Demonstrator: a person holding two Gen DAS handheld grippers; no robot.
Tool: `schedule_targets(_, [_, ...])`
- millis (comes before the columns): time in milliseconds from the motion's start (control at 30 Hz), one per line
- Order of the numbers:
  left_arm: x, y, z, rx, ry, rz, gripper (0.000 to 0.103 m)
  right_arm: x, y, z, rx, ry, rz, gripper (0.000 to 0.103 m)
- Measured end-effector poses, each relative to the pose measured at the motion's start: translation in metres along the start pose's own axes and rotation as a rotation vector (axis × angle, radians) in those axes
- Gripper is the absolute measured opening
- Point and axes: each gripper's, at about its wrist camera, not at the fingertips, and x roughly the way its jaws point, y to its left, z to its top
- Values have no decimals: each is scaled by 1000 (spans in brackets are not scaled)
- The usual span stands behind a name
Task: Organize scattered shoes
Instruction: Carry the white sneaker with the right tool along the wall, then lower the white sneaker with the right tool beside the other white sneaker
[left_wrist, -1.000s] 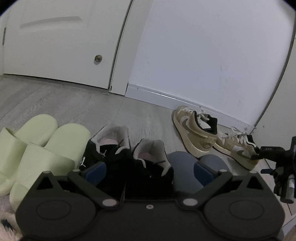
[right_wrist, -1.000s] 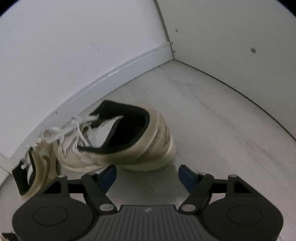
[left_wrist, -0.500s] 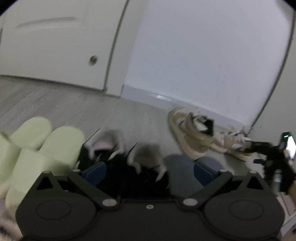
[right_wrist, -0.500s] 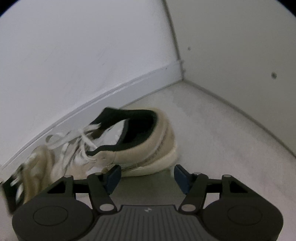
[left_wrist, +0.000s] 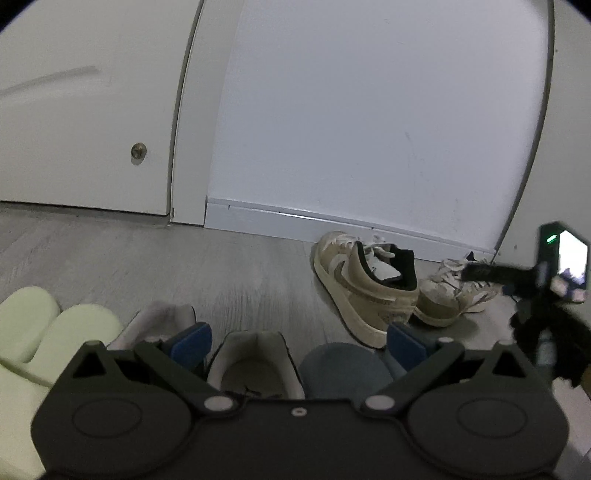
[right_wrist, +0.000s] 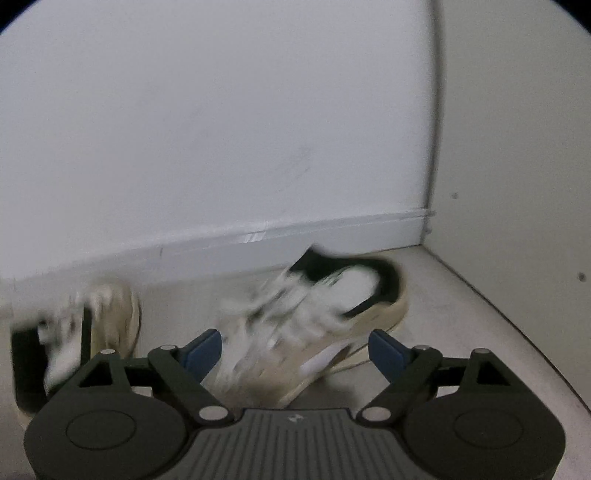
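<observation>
Left wrist view: your left gripper (left_wrist: 298, 338) is spread wide, holding nothing, hovering above the black sneakers (left_wrist: 255, 360) and blue slipper (left_wrist: 341, 363). Green slides (left_wrist: 55, 332) lie far left. Tan sneaker (left_wrist: 365, 286) sits by the baseboard (left_wrist: 332, 221), its mate (left_wrist: 448, 295) just beside it.

Right wrist view: your right gripper (right_wrist: 294, 349) is wide open, gripping nothing; the blurred tan sneaker (right_wrist: 317, 314) lies between its fingers, contact unclear. The other (right_wrist: 81, 332) lies left.

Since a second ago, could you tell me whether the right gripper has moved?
Yes. The right gripper has swung: the wall corner now stands upright further right in its view, and the tan sneaker sits between the open jaws, toe nearest.
</observation>
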Motion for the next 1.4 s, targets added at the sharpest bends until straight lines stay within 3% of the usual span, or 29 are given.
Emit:
schedule_targets(100, [0,8,0,-49,5,8,103,7,10,-13,-63,17,-19,87])
schedule_targets(233, [0,15,1,-87,1,20,103,12,-13,-6,11,133,-89,86])
schedule_targets(267, [0,16,1,-93,-3,21,103,14,-22,-9,31,165,-131,74])
schedule_targets(333, [-2,17,1,-102,-11,23,103,19,-40,-15,80,221,-202,71])
schedule_targets(467, [-4,16,2,-103,-24,23,103,11,-68,-10,248,174,-145,73])
schedule_targets(500, [-4,16,2,-103,-26,20,103,8,-66,-5,266,138,-119,76])
schedule_targets(533, [-3,15,2,-99,-22,19,103,4,-64,-1,277,107,-96,86])
schedule_targets(567, [-3,15,1,-94,-16,20,103,3,-58,-1,260,94,-81,90])
schedule_targets(700, [0,14,1,-87,2,31,103,6,-7,-6,61,49,-4,90])
schedule_targets(867, [6,14,-1,-82,34,45,103,13,40,-15,-195,-22,-39,91])
schedule_targets(1100, [7,13,-2,-79,39,36,103,10,51,-8,-256,-91,27,91])
schedule_targets(1267, [6,13,-2,-81,40,32,103,39,34,11,-197,18,145,91])
schedule_targets(1400, [6,13,-3,-90,42,30,103,42,29,11,-233,59,158,90])
